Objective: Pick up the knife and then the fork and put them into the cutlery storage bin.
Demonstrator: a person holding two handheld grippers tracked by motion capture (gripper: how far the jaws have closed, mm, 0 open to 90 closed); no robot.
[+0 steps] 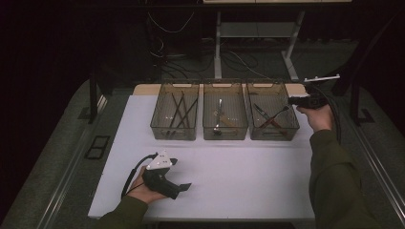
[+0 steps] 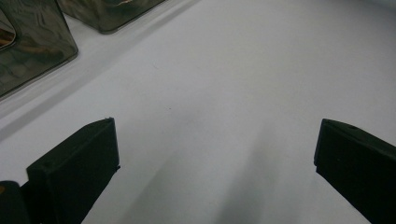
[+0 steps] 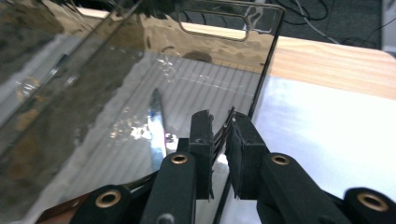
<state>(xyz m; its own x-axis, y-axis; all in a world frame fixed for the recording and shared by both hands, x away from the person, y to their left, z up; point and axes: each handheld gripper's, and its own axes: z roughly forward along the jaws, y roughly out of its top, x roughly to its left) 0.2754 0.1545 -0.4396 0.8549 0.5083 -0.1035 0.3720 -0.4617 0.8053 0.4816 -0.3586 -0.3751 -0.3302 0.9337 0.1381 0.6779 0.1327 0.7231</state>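
Note:
My right gripper hangs over the right rim of the right-hand clear bin. In the right gripper view its jaws stand nearly together, shut on the thin tines of a fork that slants down into the bin. A knife blade lies on the bin floor just left of the jaws. My left gripper rests in a hand on the white table near its front edge, jaws wide open with bare table between them.
Three clear bins stand in a row at the back of the white table: the left one holds dark sticks, the middle one metal cutlery, the right one red-handled pieces. A wooden strip runs behind the bins.

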